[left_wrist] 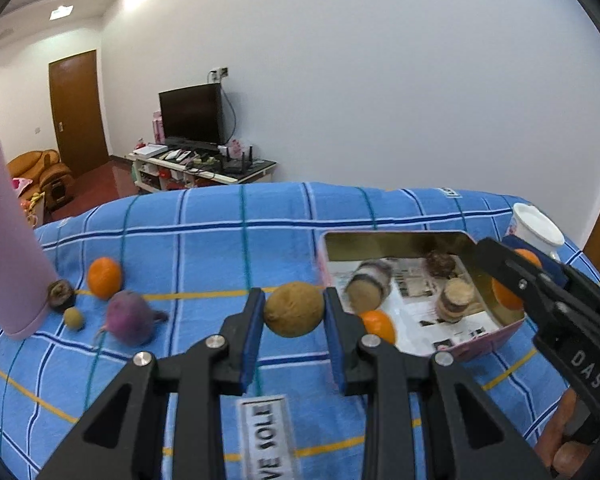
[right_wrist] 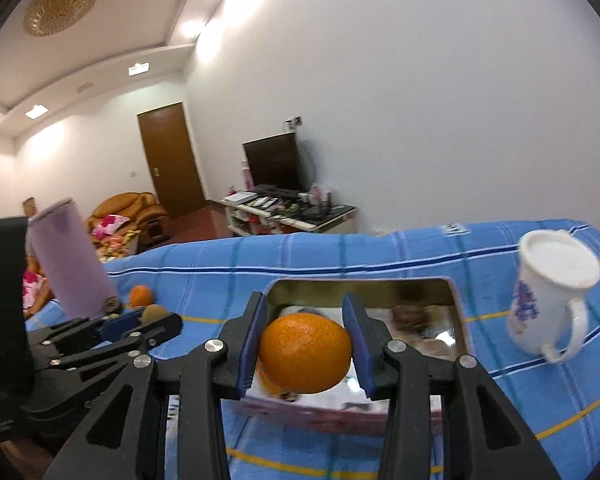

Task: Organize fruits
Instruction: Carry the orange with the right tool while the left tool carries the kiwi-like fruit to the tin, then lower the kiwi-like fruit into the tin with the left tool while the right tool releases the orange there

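Observation:
My left gripper [left_wrist: 295, 312] is shut on a round brown fruit [left_wrist: 294, 309], held above the blue checked cloth just left of an open pink tin [left_wrist: 482, 346]. The tin holds an orange [left_wrist: 378, 325] and some brownish fruits [left_wrist: 370, 284]. My right gripper [right_wrist: 305, 344] is shut on an orange [right_wrist: 305, 354] and holds it over the tin [right_wrist: 458, 312]; it shows at the right of the left wrist view [left_wrist: 512, 276]. On the cloth at the left lie an orange [left_wrist: 105, 277], a purple fruit [left_wrist: 130, 317], a small green-brown fruit [left_wrist: 74, 318] and a dark fruit [left_wrist: 61, 293].
A tall lilac tumbler [left_wrist: 4, 248] stands at the left by the loose fruits. A white mug [right_wrist: 548, 296] stands right of the tin. The blue cloth [left_wrist: 204, 240] ends at the far edge; a TV stand and sofa lie beyond.

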### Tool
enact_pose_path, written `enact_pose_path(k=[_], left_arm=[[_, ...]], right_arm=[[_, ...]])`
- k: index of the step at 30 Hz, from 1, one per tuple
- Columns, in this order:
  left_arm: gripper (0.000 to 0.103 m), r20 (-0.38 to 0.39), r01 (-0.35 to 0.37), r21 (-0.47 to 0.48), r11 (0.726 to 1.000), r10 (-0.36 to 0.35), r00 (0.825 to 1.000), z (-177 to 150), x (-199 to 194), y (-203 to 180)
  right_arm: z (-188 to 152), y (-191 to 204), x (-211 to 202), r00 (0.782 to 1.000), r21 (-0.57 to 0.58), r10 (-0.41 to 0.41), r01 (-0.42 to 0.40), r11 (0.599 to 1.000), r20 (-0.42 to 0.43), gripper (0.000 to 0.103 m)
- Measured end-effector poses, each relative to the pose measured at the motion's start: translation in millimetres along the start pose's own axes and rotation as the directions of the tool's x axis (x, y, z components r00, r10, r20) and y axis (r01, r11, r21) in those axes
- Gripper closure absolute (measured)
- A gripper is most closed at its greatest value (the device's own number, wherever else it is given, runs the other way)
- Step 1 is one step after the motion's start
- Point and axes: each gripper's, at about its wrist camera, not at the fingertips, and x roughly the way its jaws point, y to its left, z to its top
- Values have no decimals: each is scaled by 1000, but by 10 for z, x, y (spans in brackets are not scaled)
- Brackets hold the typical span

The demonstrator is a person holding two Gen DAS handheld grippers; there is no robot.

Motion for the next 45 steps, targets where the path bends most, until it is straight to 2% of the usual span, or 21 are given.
enact_pose_path(k=[11,20,34,45], left_arm=[[72,-5,12,49,999,-12,1000,116,225,-424],[72,-5,5,85,996,-4,1000,139,377,-657],[72,-47,-1,88,996,5,999,62,580,-742],[72,-75,-23,86,996,29,997,22,677,-723]], right_arm=[[71,-335,78,993,-16,-119,119,993,8,61],[64,-468,196,981,-32,-191,190,981,-26,61],[-13,-447,403,975,-61,-194,189,980,-106,61],[-83,-513,555,975,-21,-138,136,990,-174,61]])
